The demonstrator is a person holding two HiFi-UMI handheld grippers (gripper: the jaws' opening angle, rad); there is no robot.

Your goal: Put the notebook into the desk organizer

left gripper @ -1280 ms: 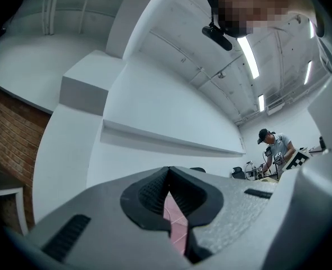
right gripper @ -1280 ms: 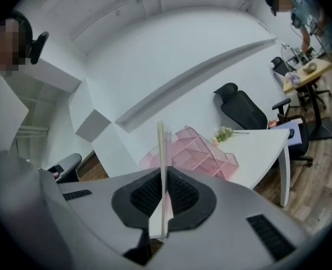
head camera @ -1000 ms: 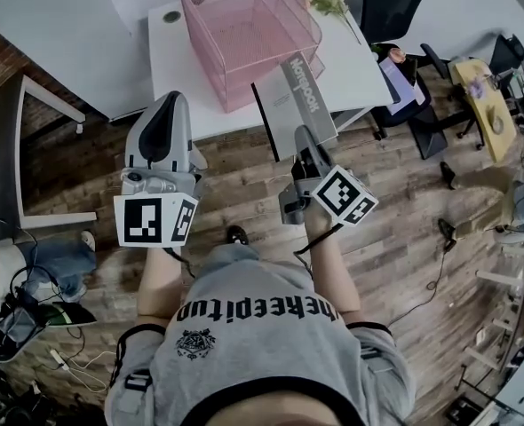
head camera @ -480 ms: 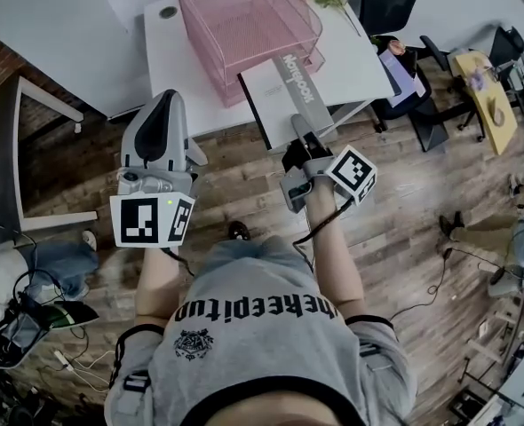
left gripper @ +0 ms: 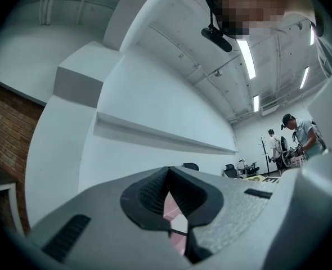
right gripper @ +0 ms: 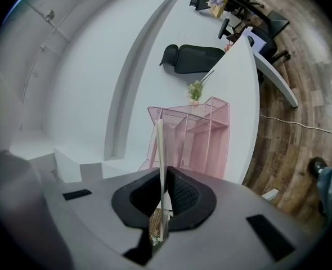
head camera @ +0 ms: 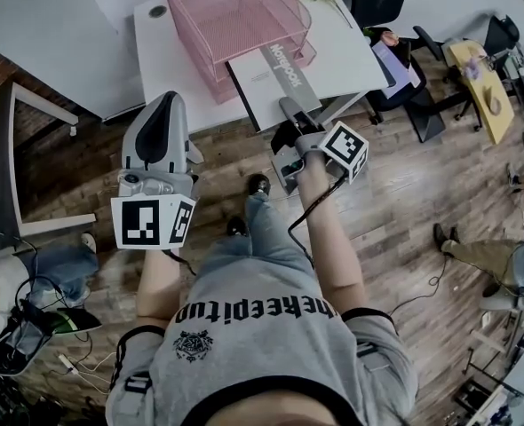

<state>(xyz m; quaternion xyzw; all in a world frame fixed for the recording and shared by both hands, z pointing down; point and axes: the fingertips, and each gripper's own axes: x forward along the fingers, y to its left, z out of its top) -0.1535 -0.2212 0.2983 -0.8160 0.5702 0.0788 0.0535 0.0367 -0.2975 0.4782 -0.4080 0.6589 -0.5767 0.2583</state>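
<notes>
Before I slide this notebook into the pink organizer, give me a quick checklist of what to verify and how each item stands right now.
1. Grip: right gripper has its jaws shut on the notebook edge. Ok.
2. Top tray of the desk organizer looks empty. Ok.
3. Lower tiers free: cannot tell, the top tray hides them.
4. Notebook lined up with an opening: it hangs slanted over the desk, in front of the organizer. Not ok.
5. Left gripper out of the way: shut, empty, short of the desk. Ok.
</notes>
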